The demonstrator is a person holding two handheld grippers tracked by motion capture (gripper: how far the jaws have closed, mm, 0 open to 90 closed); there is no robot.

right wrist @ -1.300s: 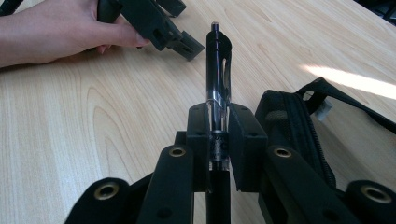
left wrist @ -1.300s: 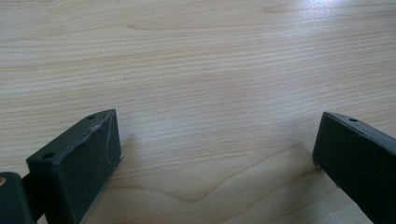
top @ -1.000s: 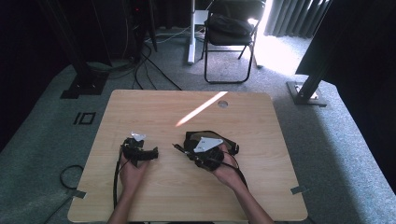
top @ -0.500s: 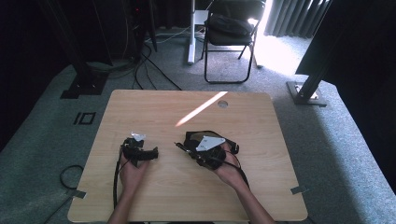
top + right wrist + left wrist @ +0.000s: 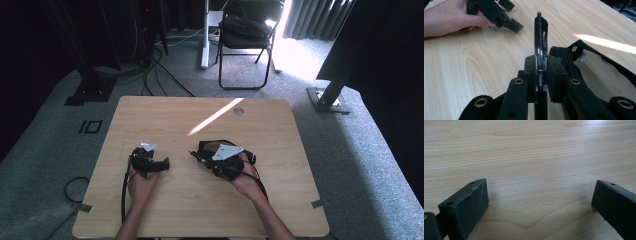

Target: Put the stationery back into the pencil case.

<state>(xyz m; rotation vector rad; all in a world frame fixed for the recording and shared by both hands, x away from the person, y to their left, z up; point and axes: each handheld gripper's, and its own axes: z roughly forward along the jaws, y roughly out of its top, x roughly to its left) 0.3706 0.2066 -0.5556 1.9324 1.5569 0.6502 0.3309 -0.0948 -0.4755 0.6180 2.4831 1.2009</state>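
Observation:
My right gripper [image 5: 541, 62] is shut on a black and clear pen [image 5: 541, 32]. The pen's clip end sticks out forward past the jaws. A black mesh pouch [image 5: 596, 67] lies just to the right of that gripper, its zip edge beside the jaws. From above, the right gripper [image 5: 200, 156] rests on the wooden table [image 5: 200, 110] with the pouch [image 5: 215, 145] under and behind it. My left gripper [image 5: 540, 188] is open over bare wood, with nothing between its jaws. It sits to the left [image 5: 162, 162], a short way from the pen's end, held by a hand [image 5: 446, 17].
A streak of sunlight [image 5: 215, 117] crosses the table's far middle, near a round cable hole [image 5: 238, 111]. Beyond the table stand a black folding chair [image 5: 247, 35], stand bases and floor cables [image 5: 150, 75]. The table's far half is bare wood.

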